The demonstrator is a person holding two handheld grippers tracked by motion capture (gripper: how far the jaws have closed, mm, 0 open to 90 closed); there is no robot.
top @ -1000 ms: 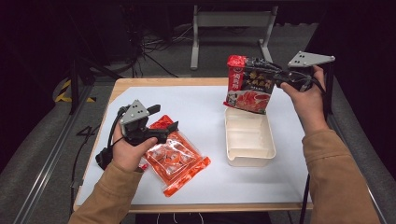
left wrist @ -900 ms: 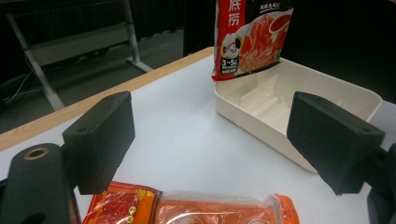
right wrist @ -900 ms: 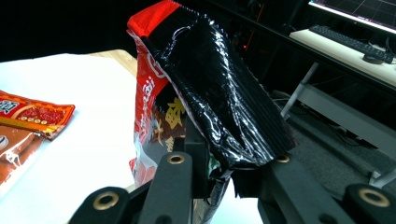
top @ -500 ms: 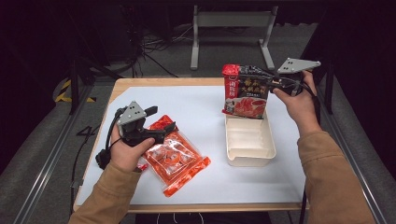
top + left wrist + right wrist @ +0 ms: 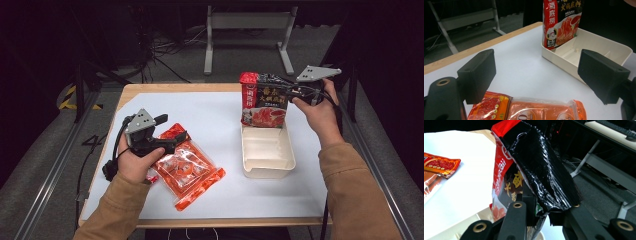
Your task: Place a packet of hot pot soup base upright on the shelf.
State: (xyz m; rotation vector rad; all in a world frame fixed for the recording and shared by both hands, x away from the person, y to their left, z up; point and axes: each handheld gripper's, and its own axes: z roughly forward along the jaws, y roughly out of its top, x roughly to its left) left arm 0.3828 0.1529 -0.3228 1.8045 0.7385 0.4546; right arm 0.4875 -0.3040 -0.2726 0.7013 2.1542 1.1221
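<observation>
Step in hand, by look: lower dark soup-base pouch (image 5: 264,99) into cream tray (image 5: 268,161).

R claw (image 5: 294,93) pinched tight on pouch's upper right edge; pouch hangs upright, bottom at tray's far end, inside rim.

L claw (image 5: 167,140) jaws wide, nothing between, just above orange sachet (image 5: 187,169) lying flat on desk (image 5: 220,120), well apart from tray.

To do well: tip pouch toward near end, lay flat btwn walls, release only once supported. Risk: corner snagging rim, tray sliding.
</observation>
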